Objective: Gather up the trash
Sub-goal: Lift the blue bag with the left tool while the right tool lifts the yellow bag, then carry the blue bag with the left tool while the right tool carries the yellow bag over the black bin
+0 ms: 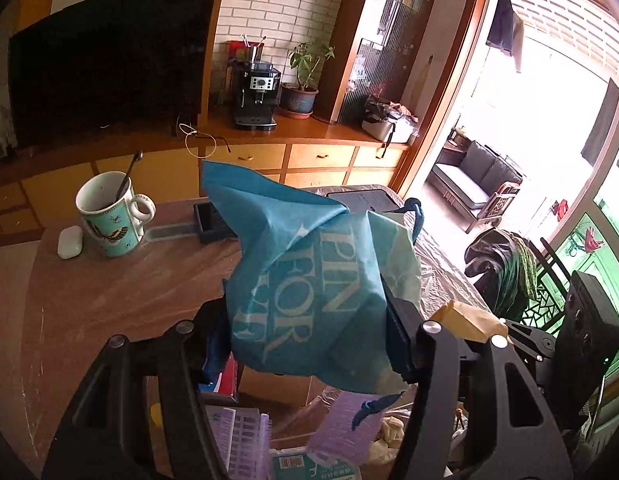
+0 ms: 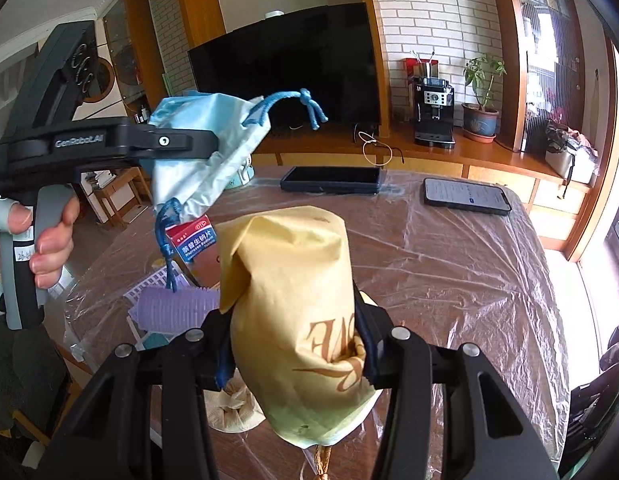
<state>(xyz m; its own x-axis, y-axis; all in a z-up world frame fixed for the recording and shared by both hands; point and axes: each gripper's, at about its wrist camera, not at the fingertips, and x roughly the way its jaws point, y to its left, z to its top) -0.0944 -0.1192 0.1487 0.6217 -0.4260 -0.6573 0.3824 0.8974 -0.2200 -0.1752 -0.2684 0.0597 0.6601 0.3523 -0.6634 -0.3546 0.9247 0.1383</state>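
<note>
My left gripper (image 1: 309,344) is shut on a blue drawstring bag (image 1: 305,280) with white lettering, held above the table. The same bag shows pale and crumpled in the right wrist view (image 2: 201,148), clamped in the left gripper (image 2: 213,144). My right gripper (image 2: 293,344) is shut on a yellow cloth bag (image 2: 293,320) with gold lettering, held above the table; its yellow top also shows in the left wrist view (image 1: 469,320). Below the bags lie a purple hair roller (image 2: 177,304), a red and blue medicine box (image 2: 195,240) and crumpled paper (image 2: 233,408).
The table (image 2: 449,280) is covered in clear plastic film. On it are a phone (image 2: 467,196), a dark case (image 2: 331,180), a mug with a spoon (image 1: 109,216) and a white earbud case (image 1: 69,242). A TV, coffee machine and plant stand on the sideboard behind.
</note>
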